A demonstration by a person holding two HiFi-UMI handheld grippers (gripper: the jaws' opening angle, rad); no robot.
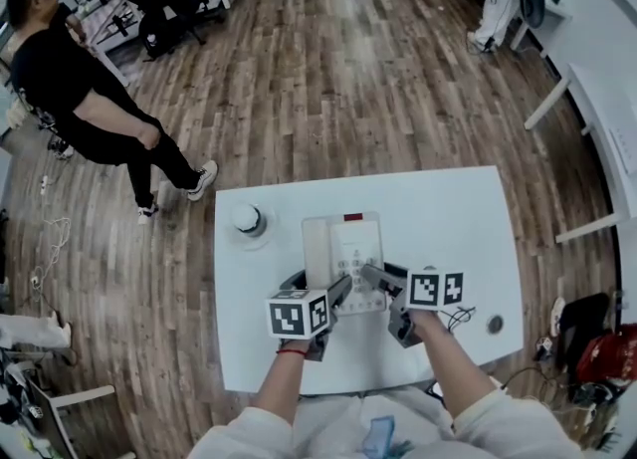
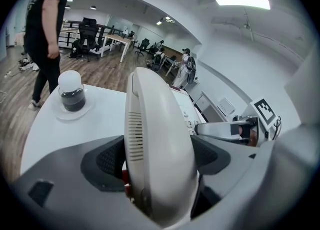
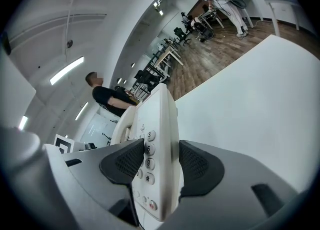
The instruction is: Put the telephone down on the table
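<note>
Nearest the wearer, the left gripper (image 2: 159,156) was clamped on the curved white handset (image 2: 150,119) of a cream plastic push-button telephone (image 1: 343,248), with a dark pad pressed to each side. The right gripper (image 3: 161,163) was closed on the telephone's keypad edge, one pad on the buttons and the other against the back. The telephone was at the middle of the white rectangular table (image 1: 458,218); whether it touched the top could not be judged. Beyond it, to the left, a small white-capped jar of dark contents (image 1: 247,218) stood on a round clear dish. Farther off, a person in black (image 1: 80,99) stood on the wood-plank floor (image 1: 348,79).
</note>
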